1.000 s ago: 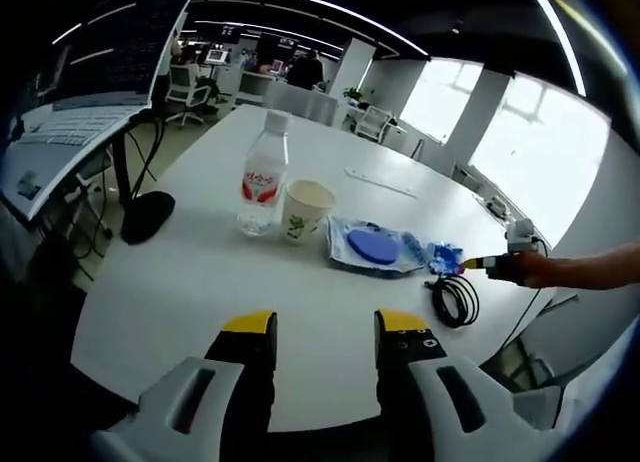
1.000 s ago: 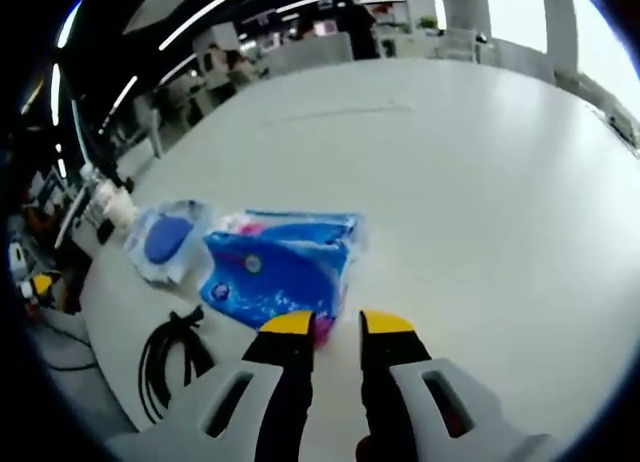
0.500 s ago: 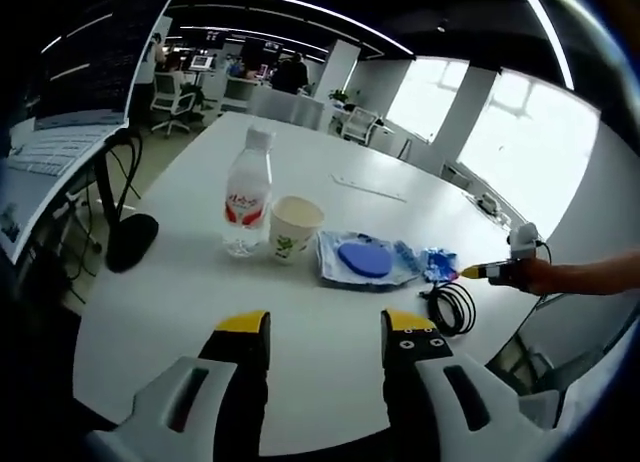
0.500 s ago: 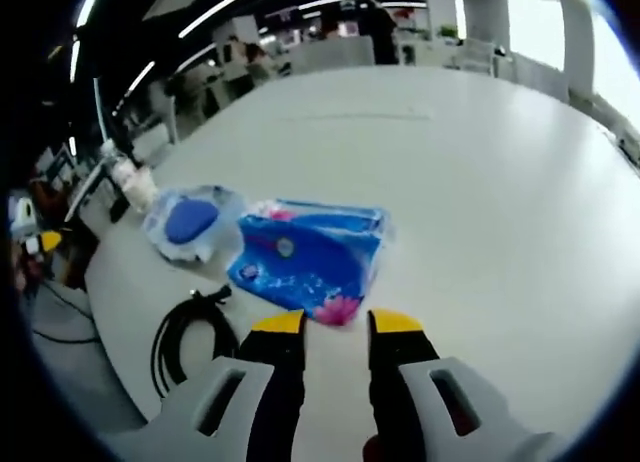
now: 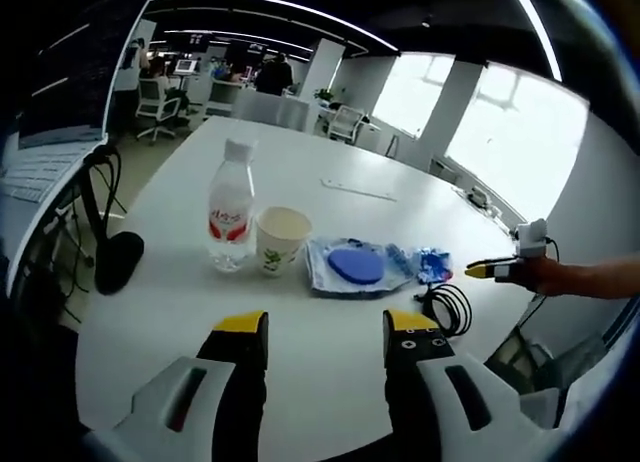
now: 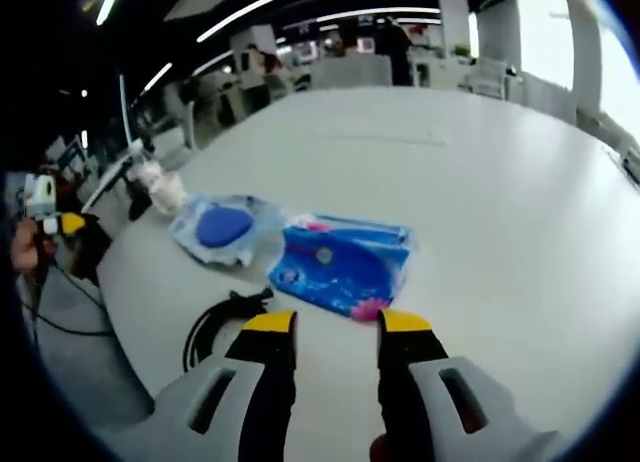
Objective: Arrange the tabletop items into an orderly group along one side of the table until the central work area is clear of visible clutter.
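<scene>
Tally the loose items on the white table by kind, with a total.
Water bottle: 1
Paper cup: 1
Clear bag with a blue disc: 1
Blue wipes pack: 1
Coiled black cable: 1
Total: 5

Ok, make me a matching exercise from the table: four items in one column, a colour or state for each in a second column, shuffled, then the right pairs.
Items
1. water bottle
2. paper cup
3. black cable
4. blue packet

Descriptions
A. coiled near the table edge
B. lying flat, with a pink flower print at one corner
C. upright, clear, with a red label
D. upright, open-topped, white with a small green print

Pairs: 1-C, 2-D, 3-A, 4-B
</scene>
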`<move>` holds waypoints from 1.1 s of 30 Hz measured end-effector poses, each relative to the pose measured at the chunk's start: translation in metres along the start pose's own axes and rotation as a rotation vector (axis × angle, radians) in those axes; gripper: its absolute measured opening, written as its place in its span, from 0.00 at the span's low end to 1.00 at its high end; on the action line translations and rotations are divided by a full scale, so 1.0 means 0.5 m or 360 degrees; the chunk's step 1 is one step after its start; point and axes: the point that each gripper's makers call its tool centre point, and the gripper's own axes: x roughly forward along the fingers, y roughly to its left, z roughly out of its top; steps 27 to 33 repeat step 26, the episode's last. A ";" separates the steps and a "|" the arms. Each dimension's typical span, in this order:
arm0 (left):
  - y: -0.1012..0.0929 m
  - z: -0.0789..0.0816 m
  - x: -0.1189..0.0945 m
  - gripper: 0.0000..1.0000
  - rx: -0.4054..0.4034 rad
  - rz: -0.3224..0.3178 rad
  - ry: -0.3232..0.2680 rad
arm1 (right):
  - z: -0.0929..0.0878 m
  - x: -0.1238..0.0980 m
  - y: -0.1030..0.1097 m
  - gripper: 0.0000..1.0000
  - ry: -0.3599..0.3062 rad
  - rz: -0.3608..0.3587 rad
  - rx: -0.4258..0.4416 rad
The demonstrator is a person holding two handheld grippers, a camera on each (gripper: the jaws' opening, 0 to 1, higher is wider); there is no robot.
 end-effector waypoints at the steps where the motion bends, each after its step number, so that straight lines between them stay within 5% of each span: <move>1: -0.002 0.000 0.001 0.45 0.0005 -0.0006 0.0000 | 0.002 -0.007 0.003 0.31 -0.0012 0.0001 0.0007; 16: -0.007 -0.013 0.001 0.47 0.0079 -0.0048 0.0029 | -0.033 -0.096 0.113 0.47 -0.0124 0.0095 -0.0005; 25: -0.008 -0.036 0.001 0.47 0.0078 -0.0054 0.0048 | -0.071 -0.104 0.169 0.49 -0.0100 0.0143 0.0009; 33: -0.009 -0.038 0.001 0.47 0.0073 -0.0057 0.0050 | -0.073 -0.103 0.172 0.49 -0.0100 0.0145 0.0010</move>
